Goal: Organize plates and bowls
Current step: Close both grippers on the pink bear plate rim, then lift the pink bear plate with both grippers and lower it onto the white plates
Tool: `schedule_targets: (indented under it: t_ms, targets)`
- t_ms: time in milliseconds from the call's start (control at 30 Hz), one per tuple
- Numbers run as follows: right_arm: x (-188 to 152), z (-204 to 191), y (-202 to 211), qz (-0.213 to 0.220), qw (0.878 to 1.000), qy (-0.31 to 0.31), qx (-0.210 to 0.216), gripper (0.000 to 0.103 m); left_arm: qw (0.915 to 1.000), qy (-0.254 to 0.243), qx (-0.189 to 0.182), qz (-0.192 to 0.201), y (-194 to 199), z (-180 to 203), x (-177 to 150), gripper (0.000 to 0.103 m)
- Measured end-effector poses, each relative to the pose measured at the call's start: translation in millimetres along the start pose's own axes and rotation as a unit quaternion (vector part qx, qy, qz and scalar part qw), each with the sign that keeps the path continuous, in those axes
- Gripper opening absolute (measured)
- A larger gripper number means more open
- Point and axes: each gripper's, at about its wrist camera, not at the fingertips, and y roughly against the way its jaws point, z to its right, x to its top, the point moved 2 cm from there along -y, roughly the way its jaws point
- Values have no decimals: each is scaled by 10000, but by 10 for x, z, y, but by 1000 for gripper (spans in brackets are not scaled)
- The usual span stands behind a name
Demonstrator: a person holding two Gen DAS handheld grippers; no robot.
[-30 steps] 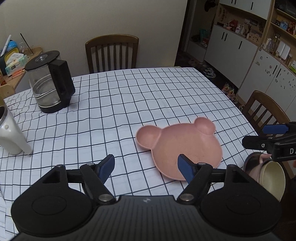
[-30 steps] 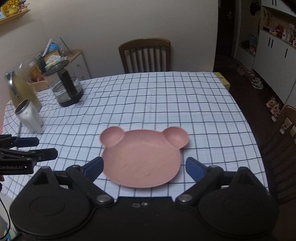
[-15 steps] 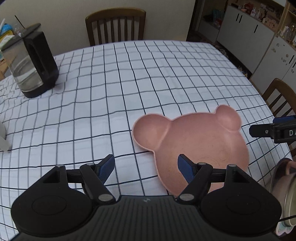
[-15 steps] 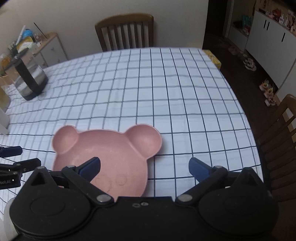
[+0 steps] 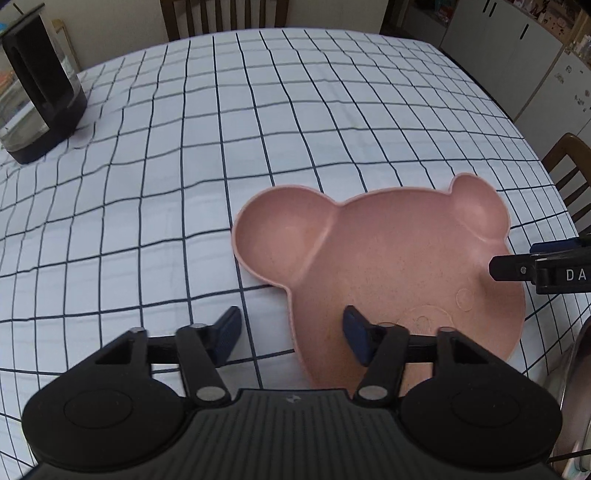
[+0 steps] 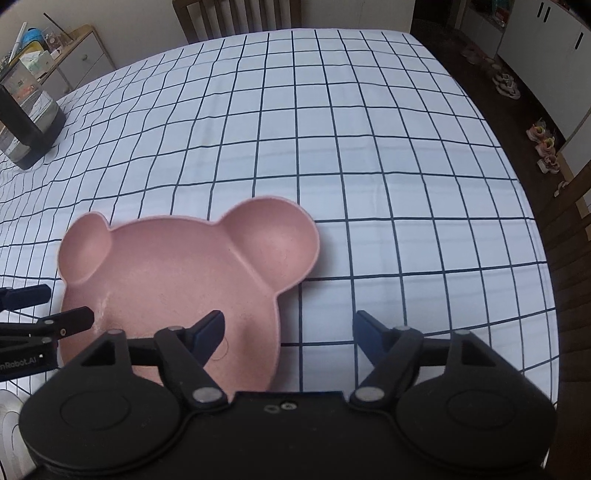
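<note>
Pink bear-shaped plate (image 5: 399, 266), compartments bare, its edges between each open, narrowing gripper's fingers.

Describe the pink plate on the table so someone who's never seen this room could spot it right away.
Find the table with the white, dark-checked cloth. Near its front edge lies the pink plate, between the two grippers. It is bear-head shaped with two round ear compartments, unlike the black-handled glass kettle at the far left.

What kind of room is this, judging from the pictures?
Most likely a home dining area: a checked tablecloth covers the table, wooden chairs stand around it, a glass kettle stands on it, and white cupboards line the wall.
</note>
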Motion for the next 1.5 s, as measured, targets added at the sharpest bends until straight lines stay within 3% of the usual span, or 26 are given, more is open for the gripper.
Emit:
schedule_targets:
  t_ms: [100,267,367,567,900,1500]
  targets:
    - [0,12,-37,-66,10000,-38,52,65,9999,61,-58,-66,-24,-11,-19,38]
    - [-13,44,-76,-161,9997,-130,154,42,9998,154,-129,-81,-23,-10,-28,30]
    - [-29,45,-78,-190,9995,-146,196,32,9996,152,-196,-107,-18,12,-26,19]
    - [-61,3,-44,-184,9992,-141,334,11,9996,173,-182,-127,9,35,-49,16]
    - [-139,-38,75,-90,9984,-288,479,9,9995,245,-191,15,173,-61,-127,15]
    - [-434,-574,820,389,9936,-42,1063,7,9983,341,-173,441,1033,-617,-614,15]
